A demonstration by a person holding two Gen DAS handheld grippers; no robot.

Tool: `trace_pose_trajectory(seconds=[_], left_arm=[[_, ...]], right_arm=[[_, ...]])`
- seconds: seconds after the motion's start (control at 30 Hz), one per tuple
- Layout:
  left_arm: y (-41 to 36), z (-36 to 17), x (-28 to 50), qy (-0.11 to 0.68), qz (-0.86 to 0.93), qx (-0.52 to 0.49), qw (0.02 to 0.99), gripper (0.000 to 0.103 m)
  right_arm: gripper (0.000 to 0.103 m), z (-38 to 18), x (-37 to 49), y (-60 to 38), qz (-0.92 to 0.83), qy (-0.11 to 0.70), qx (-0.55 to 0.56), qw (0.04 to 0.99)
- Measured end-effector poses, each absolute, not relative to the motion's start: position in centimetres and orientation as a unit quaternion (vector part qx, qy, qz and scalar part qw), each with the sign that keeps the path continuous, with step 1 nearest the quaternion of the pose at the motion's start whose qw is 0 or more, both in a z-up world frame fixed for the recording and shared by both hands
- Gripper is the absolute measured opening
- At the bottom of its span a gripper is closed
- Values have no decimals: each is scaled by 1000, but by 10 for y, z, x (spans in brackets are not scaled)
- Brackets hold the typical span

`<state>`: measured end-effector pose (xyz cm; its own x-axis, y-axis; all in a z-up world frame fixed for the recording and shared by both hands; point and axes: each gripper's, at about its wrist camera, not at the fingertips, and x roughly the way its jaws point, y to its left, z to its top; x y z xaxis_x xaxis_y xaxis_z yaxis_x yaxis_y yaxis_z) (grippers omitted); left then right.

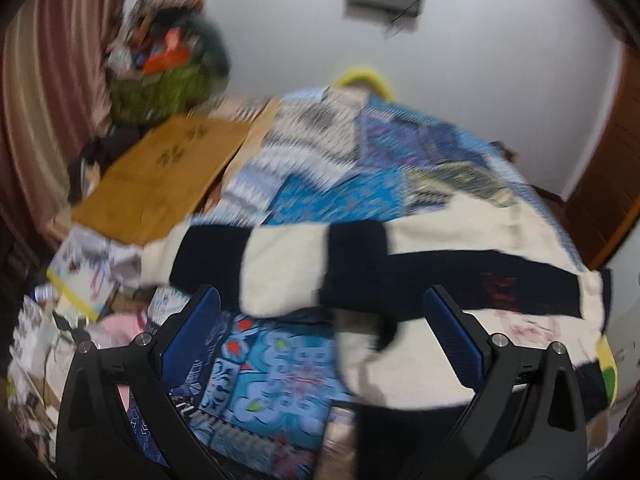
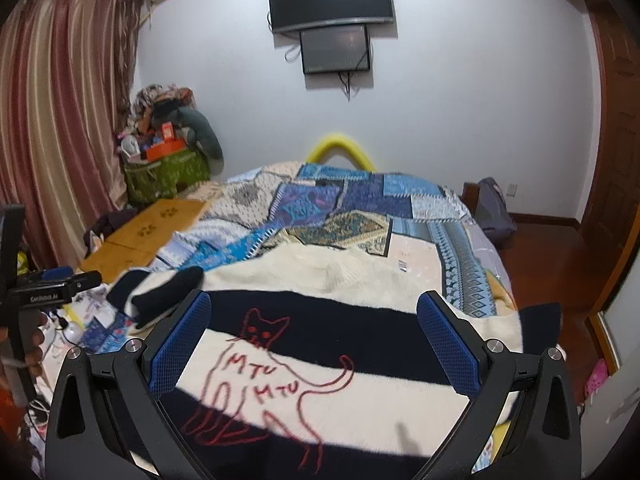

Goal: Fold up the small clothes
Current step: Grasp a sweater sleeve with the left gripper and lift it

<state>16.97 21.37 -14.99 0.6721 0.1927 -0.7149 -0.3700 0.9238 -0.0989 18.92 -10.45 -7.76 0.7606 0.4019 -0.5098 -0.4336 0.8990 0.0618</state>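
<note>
A cream sweater with black stripes and a red outlined cat (image 2: 328,344) lies spread on the bed. Its striped left sleeve (image 2: 160,296) sticks out to the left. My right gripper (image 2: 316,312) is open just above the sweater's front, holding nothing. In the blurred left wrist view the same sweater (image 1: 400,256) lies across the middle, and my left gripper (image 1: 320,308) is open at its near left edge, empty. The left gripper also shows at the left edge of the right wrist view (image 2: 52,284).
A blue patchwork quilt (image 2: 352,204) covers the bed. Yellow mats (image 2: 148,232) and a green bin heaped with clutter (image 2: 168,168) stand to the left by striped curtains (image 2: 60,120). Papers and cables litter the near left (image 1: 60,320). A wooden door (image 2: 616,160) is at the right.
</note>
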Motion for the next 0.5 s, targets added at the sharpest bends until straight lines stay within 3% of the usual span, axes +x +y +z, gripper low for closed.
trace_pose_trajectory(seconds=[0.27,0.4,0.5], left_arm=[[292,-226,206,459,195,-223,837,83],[309,-252,216,478,197,-276,810,78],[315,-270,225,492,190,-308,792,69]], right_arm=[[97,-106,223,-93,225,313,-59,921],[93,-118,236,-92,235,336,-59,910],[93,-121,241,-91,238,343,-58,907]])
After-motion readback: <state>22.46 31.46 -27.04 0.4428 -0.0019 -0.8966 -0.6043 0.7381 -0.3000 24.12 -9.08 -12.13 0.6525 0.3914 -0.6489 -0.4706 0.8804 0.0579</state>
